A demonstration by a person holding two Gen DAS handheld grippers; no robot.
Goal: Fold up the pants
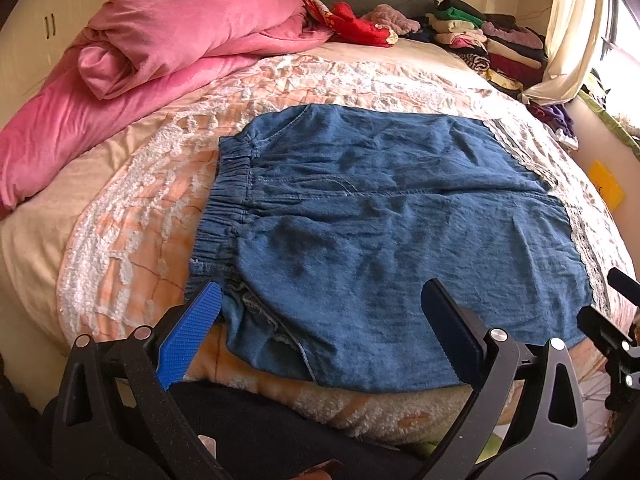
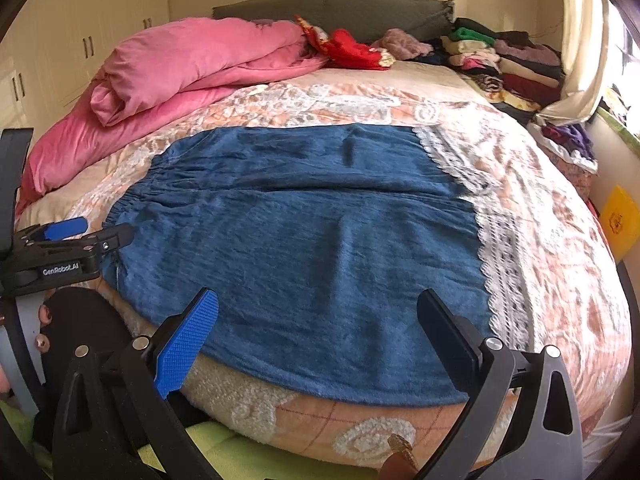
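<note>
Blue denim pants (image 1: 384,216) lie flat across the bed, elastic waistband (image 1: 228,200) to the left and white lace hem (image 1: 584,248) to the right. My left gripper (image 1: 320,304) is open over the near edge by the waistband corner, holding nothing. In the right wrist view the same pants (image 2: 304,240) fill the middle, with the lace hem (image 2: 500,264) on their right. My right gripper (image 2: 318,312) is open above the near edge, closer to the hem, and empty. At the pants' left edge, the left gripper (image 2: 100,232) shows from the side.
A rolled pink quilt (image 1: 152,48) lies at the back left of the patterned bedspread (image 1: 132,216). Red cloth (image 1: 356,24) and stacks of folded clothes (image 1: 492,40) line the headboard and right side. A curtain (image 1: 560,52) hangs at the right, a wardrobe (image 2: 80,40) stands left.
</note>
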